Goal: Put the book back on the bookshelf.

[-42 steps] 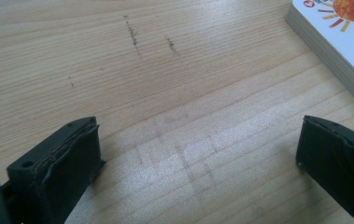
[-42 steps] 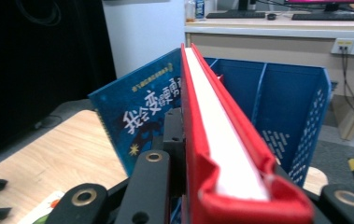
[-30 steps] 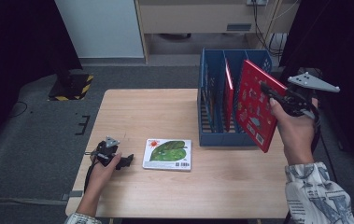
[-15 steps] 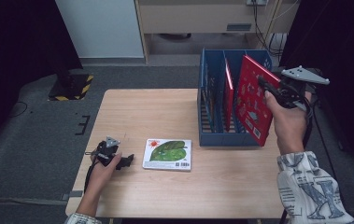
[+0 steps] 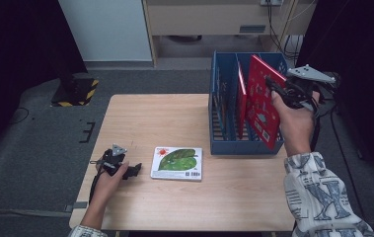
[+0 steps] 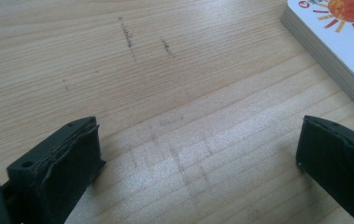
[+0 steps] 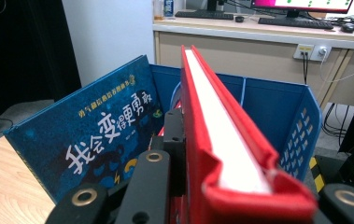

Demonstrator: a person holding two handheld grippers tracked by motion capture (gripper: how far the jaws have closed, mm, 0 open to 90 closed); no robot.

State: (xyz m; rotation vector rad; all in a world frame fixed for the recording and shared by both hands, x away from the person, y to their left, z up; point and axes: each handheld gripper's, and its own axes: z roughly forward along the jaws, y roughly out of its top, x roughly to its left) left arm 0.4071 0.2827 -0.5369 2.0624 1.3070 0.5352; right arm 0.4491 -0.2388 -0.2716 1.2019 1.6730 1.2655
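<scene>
Red book [image 5: 259,101] upright, tilted over blue rack [image 5: 224,140], clamped in right gripper [image 5: 280,91].

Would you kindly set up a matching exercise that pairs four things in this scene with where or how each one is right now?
Things:
1. red book
2. green-leaf book
3. blue book
4. left tongs

States:
A. lying flat on the table
B. open over bare wood, holding nothing
C. clamped in the right tongs over the blue rack
D. leaning in the rack, cover with white characters showing

Pairs: 1-C, 2-A, 3-D, 4-B
</scene>
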